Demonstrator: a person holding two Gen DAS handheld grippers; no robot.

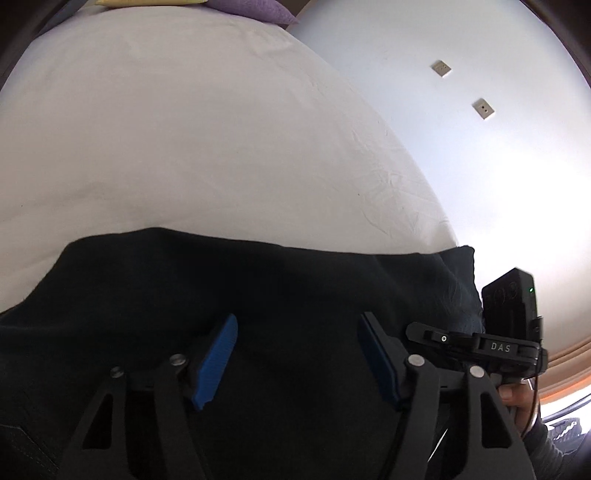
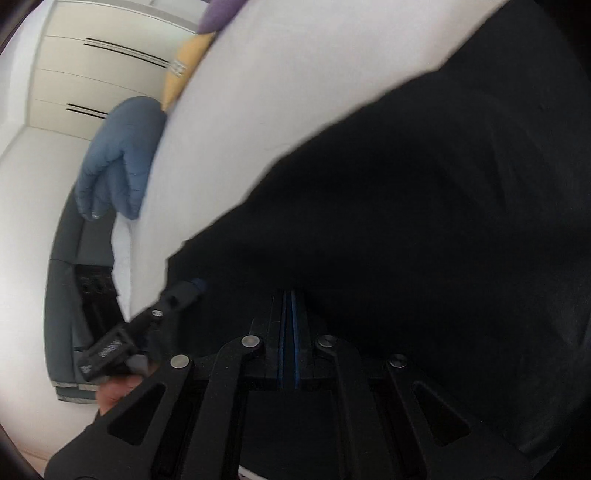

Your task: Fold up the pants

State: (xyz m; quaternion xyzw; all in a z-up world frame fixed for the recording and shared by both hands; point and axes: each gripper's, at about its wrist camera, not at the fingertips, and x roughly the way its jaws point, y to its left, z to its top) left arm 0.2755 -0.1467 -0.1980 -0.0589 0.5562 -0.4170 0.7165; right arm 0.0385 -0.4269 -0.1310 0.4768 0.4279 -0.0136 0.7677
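Observation:
Black pants (image 1: 258,280) lie spread on a white bed sheet (image 1: 184,147) and fill the lower half of the left wrist view. My left gripper (image 1: 299,317) hovers over them, open, blue pads (image 1: 218,354) well apart with only flat cloth beneath. The black body of the right tool (image 1: 495,347) sits close on its right, at the pants' corner. In the right wrist view the pants (image 2: 424,184) cover the right side. My right gripper (image 2: 290,295) is shut, pads together low on the dark cloth; whether fabric is pinched between them is hidden.
The bed's edge runs down the right in the left wrist view, beside a white wall with two sockets (image 1: 441,69). A purple pillow (image 1: 255,9) lies at the far end. A blue quilt (image 2: 118,155), a yellow pillow (image 2: 186,70) and a wardrobe (image 2: 92,55) are on the left.

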